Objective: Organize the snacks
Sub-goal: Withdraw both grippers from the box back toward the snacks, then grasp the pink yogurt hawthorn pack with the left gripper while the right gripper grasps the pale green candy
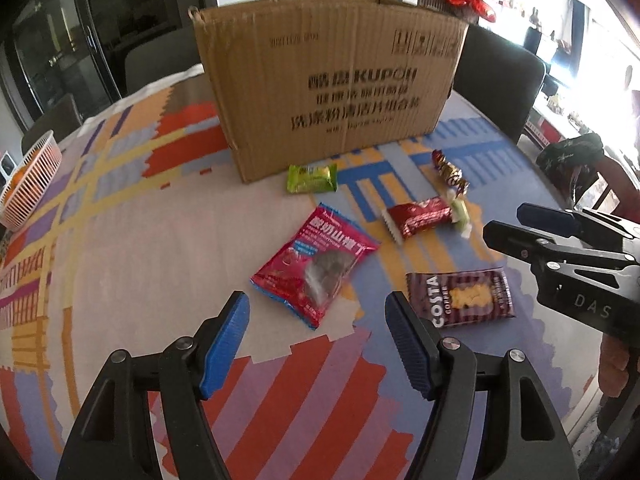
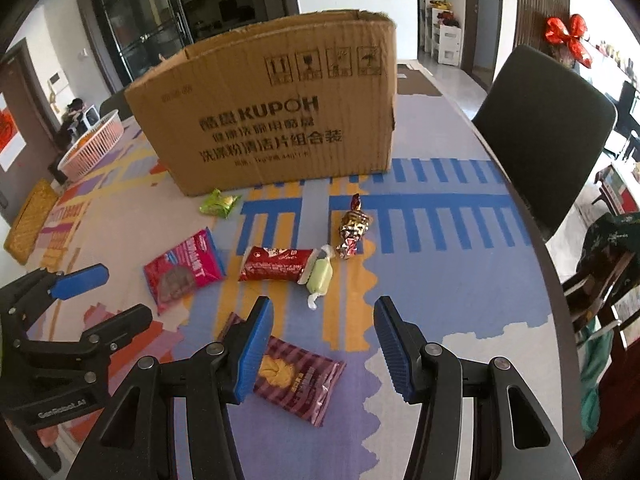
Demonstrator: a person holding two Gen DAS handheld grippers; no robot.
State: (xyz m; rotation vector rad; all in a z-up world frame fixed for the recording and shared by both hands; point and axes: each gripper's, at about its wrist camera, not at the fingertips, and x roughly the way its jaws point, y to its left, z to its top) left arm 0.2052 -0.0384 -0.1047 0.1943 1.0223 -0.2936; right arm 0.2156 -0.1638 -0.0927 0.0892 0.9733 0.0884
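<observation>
Several snacks lie on the patterned tablecloth before an open cardboard box: a pink-red pouch, a green packet, a dark red bar, a pale green candy, a gold-foil candy and a brown Costa packet. My left gripper is open and empty, just short of the pink-red pouch. My right gripper is open and empty above the Costa packet's right end.
A pink basket stands at the table's far left, with a woven mat beside it. A dark chair stands at the right edge, another behind the box. The table edge curves along the right.
</observation>
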